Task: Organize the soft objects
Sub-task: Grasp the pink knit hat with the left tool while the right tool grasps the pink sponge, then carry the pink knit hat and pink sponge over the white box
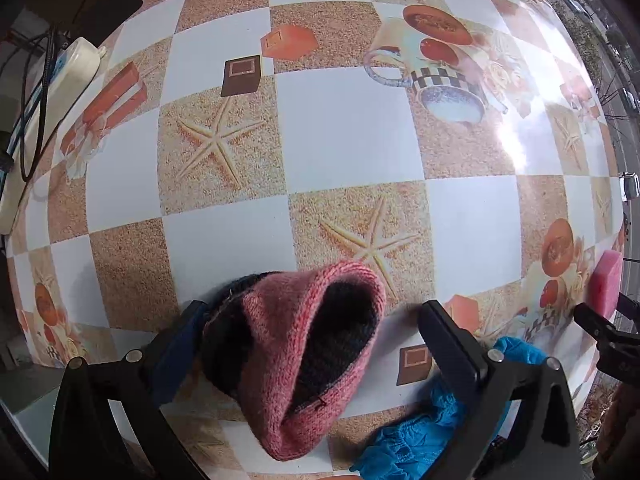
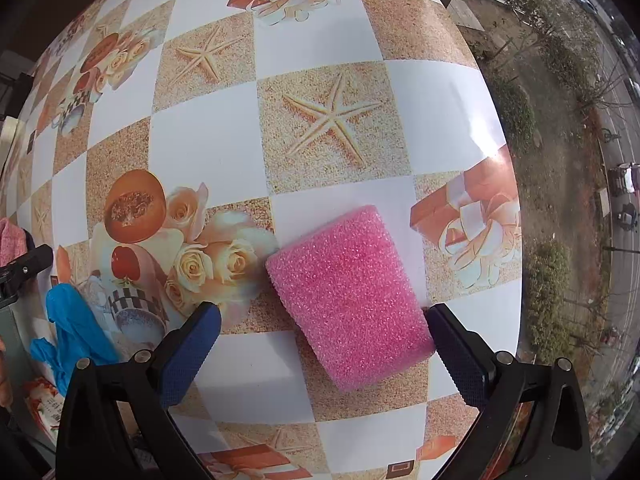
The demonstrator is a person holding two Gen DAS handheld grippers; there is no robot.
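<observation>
The left gripper [image 1: 312, 332] stood spread around the pink knit hat [image 1: 308, 360], which lay between its fingers with the open mouth facing up; its left pad seemed to touch the dark lining, though the fold hid the contact. The hat's long axis ran from 12 to 6 o'clock. A blue glove [image 1: 420, 436] lay at 4 o'clock.

The right gripper [image 2: 324, 336] was spread too, around the pink sponge [image 2: 348, 296] on the checkered tablecloth [image 2: 208, 152], the sponge's long axis tilting 11 to 5 o'clock, its right edge just beside the right finger.
</observation>
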